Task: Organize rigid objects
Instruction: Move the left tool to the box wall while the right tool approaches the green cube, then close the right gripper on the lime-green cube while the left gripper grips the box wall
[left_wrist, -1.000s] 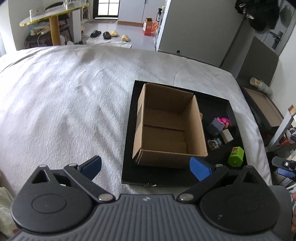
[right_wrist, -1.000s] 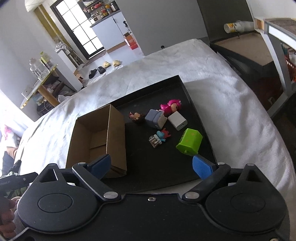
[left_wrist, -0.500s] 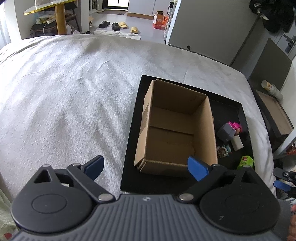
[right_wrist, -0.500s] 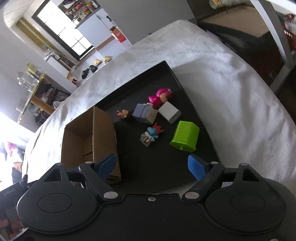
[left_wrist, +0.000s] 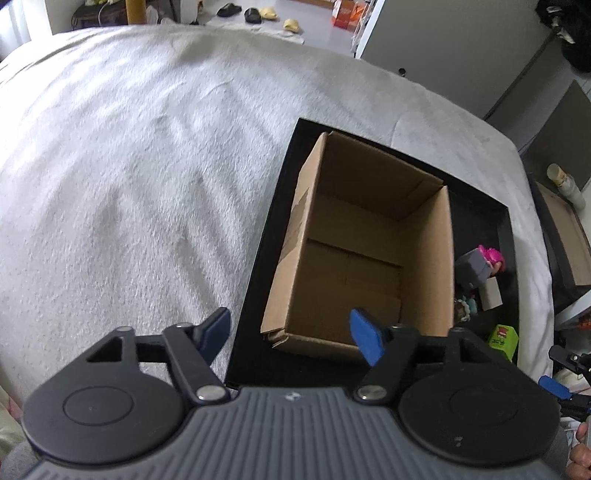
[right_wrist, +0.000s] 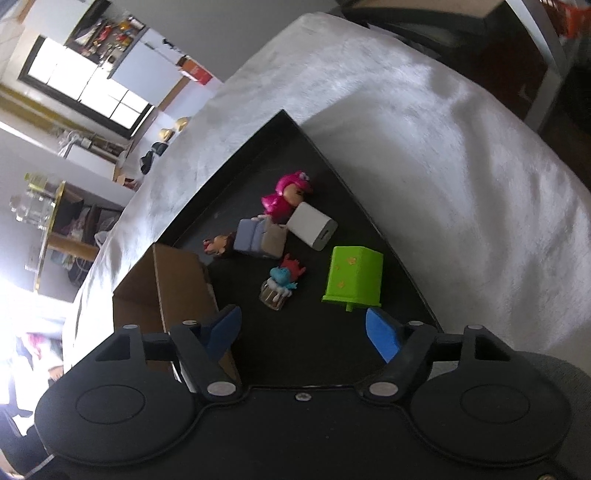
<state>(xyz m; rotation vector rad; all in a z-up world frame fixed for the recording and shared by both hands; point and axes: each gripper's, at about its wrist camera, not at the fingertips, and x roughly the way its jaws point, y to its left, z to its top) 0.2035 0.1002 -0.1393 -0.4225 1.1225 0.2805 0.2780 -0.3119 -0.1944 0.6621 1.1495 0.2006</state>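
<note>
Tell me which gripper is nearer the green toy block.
Right. The right gripper hangs just short of the green toy block, jaws closing on nothing. The left gripper hangs over the near end of the cardboard box, the block beyond its far wall.

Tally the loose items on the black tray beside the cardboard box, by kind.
Figurines: 3, pink figure, small brown figure, blue-and-red figure
Box-shaped toys: 2, green block, grey-lilac block
Chargers: 1, white cube
Total: 6, all on the black tray, none in the cardboard box.
</note>
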